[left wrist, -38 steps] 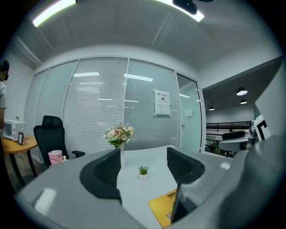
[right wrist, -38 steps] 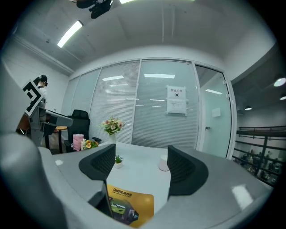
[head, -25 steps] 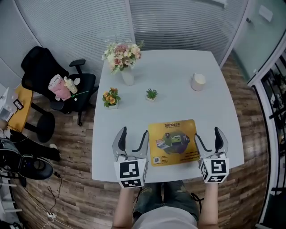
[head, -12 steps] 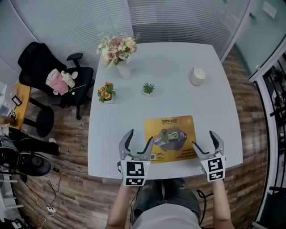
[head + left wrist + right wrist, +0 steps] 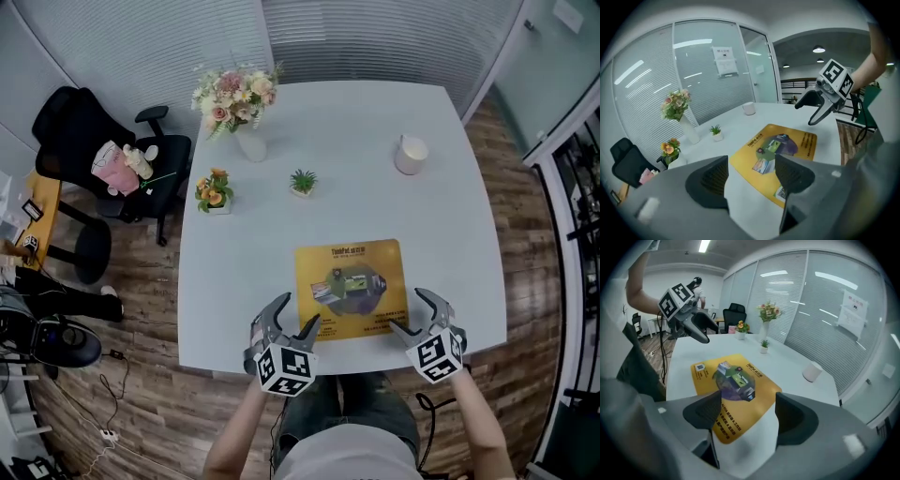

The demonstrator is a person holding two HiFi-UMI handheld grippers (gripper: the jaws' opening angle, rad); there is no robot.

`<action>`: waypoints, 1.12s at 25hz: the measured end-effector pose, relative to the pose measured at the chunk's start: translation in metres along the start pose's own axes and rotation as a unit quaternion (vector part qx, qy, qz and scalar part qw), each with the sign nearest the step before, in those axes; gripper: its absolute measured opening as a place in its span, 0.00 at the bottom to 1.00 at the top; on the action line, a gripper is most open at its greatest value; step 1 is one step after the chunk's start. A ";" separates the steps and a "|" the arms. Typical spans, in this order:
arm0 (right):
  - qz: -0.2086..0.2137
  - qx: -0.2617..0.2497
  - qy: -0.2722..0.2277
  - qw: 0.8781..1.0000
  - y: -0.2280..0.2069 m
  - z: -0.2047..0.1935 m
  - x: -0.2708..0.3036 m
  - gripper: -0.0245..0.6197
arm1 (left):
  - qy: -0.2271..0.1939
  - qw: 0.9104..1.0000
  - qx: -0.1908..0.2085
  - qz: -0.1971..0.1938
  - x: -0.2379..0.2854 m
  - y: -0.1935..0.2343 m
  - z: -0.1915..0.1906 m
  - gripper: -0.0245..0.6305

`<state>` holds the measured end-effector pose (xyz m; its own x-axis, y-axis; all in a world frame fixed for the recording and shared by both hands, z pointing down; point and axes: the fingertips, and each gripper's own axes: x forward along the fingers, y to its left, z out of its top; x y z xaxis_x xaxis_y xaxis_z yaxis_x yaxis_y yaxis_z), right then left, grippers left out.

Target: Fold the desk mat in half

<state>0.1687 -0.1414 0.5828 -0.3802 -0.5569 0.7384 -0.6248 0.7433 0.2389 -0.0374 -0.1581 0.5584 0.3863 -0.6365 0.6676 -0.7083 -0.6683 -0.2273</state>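
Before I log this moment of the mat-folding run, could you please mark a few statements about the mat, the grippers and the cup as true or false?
1. The desk mat lies flat and unfolded on the table. True.
2. The left gripper is shut on the mat's edge. False: its fingers are apart and hold nothing.
3. The right gripper is open, close to the mat's near right corner. True.
4. The white cup stands on the mat. False: it stands on bare table toward the far right, well apart from the mat.
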 end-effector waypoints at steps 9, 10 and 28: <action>0.068 -0.086 0.052 0.993 0.024 -0.033 0.017 0.64 | 0.065 0.989 0.102 -0.084 0.014 -0.038 -0.037 0.52; 0.077 -0.094 0.057 0.991 0.027 -0.036 0.019 0.64 | 0.070 0.986 0.115 -0.094 0.015 -0.041 -0.040 0.52; 0.172 -0.191 0.121 0.959 0.048 -0.074 0.034 0.59 | 0.151 0.934 0.249 -0.207 0.028 -0.090 -0.083 0.55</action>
<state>0.1763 -0.0975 0.6661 -0.3210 -0.1859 0.9287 -0.1769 0.9750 0.1341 -0.0121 -0.0844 0.6566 0.3282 -0.1961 0.9240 -0.1427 -0.9773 -0.1567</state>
